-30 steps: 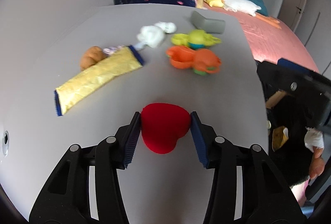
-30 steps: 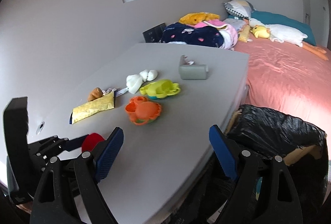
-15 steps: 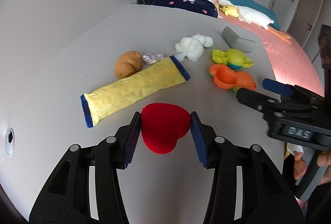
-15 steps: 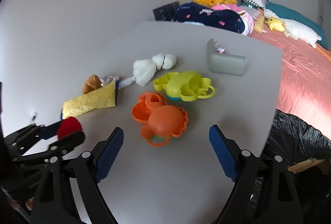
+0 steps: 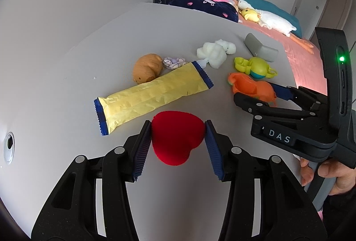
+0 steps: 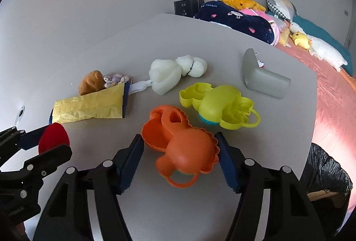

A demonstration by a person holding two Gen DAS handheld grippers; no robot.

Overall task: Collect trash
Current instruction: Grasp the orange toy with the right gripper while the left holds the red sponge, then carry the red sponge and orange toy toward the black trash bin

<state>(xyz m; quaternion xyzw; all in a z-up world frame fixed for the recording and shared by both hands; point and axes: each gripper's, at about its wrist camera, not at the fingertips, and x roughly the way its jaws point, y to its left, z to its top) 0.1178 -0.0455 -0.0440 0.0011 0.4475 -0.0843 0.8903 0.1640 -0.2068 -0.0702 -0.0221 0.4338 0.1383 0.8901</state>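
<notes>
Two tools: left tool (image 5: 178, 140) clamps red heart (image 5: 178, 139); right tool (image 6: 180, 159) closing around orange toy (image 6: 182, 147).

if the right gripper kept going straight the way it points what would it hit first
Most likely the orange plastic toy, already between the closing jaws of the right gripper. The grey table lies under it; depth is uncertain.

On the grey table (image 6: 278, 129): one red plush heart (image 5: 178, 139), one long yellow foil wrapper (image 5: 153, 94), one brown plush lump (image 5: 146, 67), one white fluffy wad (image 6: 175, 74), one small crumpled lilac wrapper (image 5: 173, 61), two plastic toys, orange (image 6: 180, 140) and lime-green (image 6: 220, 105), and one grey block (image 6: 262, 80). One black bin bag (image 6: 327, 172) stands off the table's right edge.
</notes>
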